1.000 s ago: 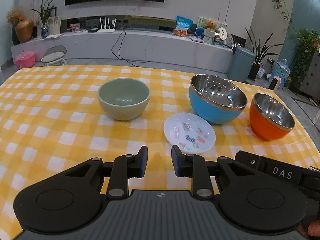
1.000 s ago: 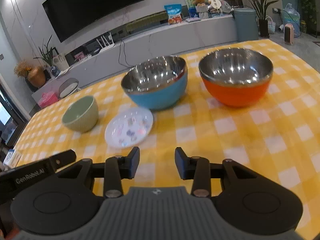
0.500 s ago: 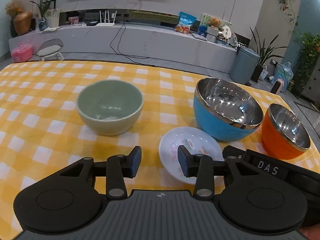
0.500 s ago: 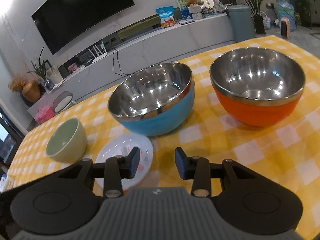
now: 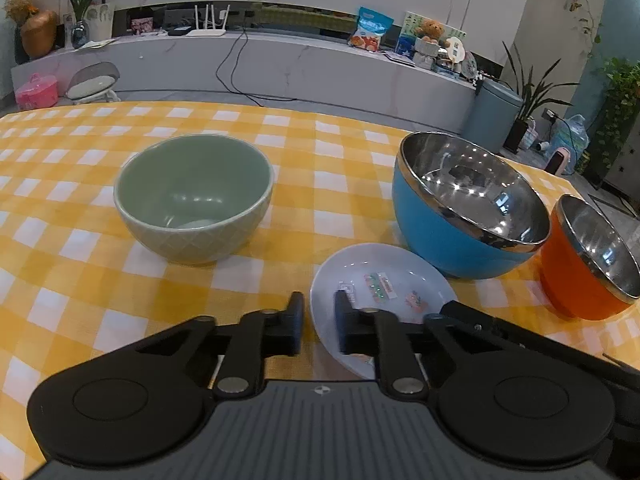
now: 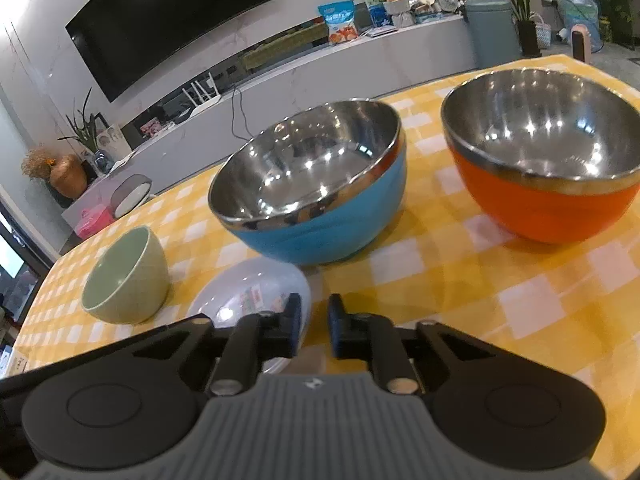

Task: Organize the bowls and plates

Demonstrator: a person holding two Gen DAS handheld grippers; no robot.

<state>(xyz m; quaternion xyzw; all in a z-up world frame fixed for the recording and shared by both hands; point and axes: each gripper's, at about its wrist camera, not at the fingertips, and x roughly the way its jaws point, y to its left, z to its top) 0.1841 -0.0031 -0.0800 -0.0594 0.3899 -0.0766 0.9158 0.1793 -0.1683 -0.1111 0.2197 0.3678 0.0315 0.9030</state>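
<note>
A small white plate (image 5: 380,268) (image 6: 248,284) with stickers lies on the yellow checked tablecloth (image 5: 80,280), in front of a blue steel-lined bowl (image 5: 440,240) (image 6: 320,232). A green ceramic bowl (image 5: 194,196) (image 6: 126,276) stands to its left and an orange steel-lined bowl (image 5: 572,288) (image 6: 540,208) to its right. My left gripper (image 5: 319,312) straddles the plate's left rim, its jaws closing, with cloth still showing beside the rim. My right gripper (image 6: 315,312) is closing at the plate's right rim, which just reaches into the narrow gap.
The table's far edge (image 5: 240,104) faces a long white TV cabinet (image 5: 280,64) with a router and snack bags. A grey bin (image 5: 492,116) and potted plants stand beyond the right corner. The orange bowl sits close to the table's right edge.
Both grippers came forward and down to the plate. The left jaws widened, then narrowed around the plate's left rim. The right jaws narrowed at its right rim. Plate and bowls stayed put.
</note>
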